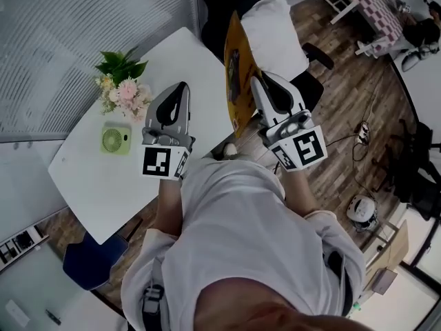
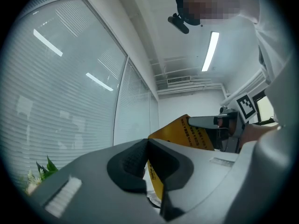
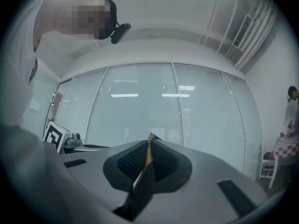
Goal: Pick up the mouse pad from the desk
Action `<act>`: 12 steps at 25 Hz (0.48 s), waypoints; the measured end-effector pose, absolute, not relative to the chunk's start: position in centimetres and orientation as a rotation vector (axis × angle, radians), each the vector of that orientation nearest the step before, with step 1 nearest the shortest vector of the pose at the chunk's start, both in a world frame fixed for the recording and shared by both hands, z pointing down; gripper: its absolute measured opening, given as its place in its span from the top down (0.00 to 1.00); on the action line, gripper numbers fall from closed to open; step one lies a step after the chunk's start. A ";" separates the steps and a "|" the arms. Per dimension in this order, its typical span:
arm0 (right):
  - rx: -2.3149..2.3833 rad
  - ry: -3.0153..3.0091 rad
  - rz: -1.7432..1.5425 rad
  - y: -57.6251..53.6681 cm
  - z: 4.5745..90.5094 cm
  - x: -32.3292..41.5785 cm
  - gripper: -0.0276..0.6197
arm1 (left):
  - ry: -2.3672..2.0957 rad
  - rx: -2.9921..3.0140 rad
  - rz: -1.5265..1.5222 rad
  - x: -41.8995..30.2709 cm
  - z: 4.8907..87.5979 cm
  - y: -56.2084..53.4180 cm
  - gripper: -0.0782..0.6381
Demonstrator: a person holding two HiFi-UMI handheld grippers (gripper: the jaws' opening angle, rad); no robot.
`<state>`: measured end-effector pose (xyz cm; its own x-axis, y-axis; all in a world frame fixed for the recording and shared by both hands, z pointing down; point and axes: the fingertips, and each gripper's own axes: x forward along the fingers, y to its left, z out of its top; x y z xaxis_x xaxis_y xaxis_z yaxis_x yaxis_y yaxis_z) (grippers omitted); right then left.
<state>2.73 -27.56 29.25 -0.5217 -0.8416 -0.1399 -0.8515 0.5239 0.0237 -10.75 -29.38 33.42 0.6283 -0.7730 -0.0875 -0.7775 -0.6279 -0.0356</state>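
Right gripper (image 1: 260, 88) pinches mouse pad (image 1: 236, 67) (upright)

The mouse pad (image 1: 236, 71) is orange-yellow with dark print. The left hand-held gripper (image 1: 180, 88) and the right hand-held gripper (image 1: 256, 81) are grey with black, finely ribbed pads (image 2: 128, 164). Each carries a white cube with black square markers. The bench (image 1: 96, 192) is white. At ten o'clock on it are a pale green fan (image 1: 115, 140) and pink and cream flowers (image 1: 124, 89) with green leaves. The floor (image 1: 344, 102) is brown wood planking. There is a blue chair (image 1: 89, 264) at seven o'clock and a red-and-white checked cloth (image 1: 380, 11) at one o'clock.
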 end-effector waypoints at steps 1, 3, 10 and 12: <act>-1.487 2.650 0.178 -27.3 28.7 2.6 0.92 | 1.317 -2.761 0.101 -10.5 32.8 -29.3 0.90; -1.500 2.667 0.246 -26.8 27.9 2.3 0.92 | 1.311 -2.746 0.098 -10.1 32.0 -28.9 0.91; -1.515 2.716 0.322 -26.1 27.3 1.9 0.92 | 1.322 -2.738 0.091 -9.7 31.1 -28.1 0.91; -1.514 2.725 0.323 -26.0 27.6 2.0 0.92 | 1.324 -2.740 0.078 -9.6 31.3 -28.1 0.91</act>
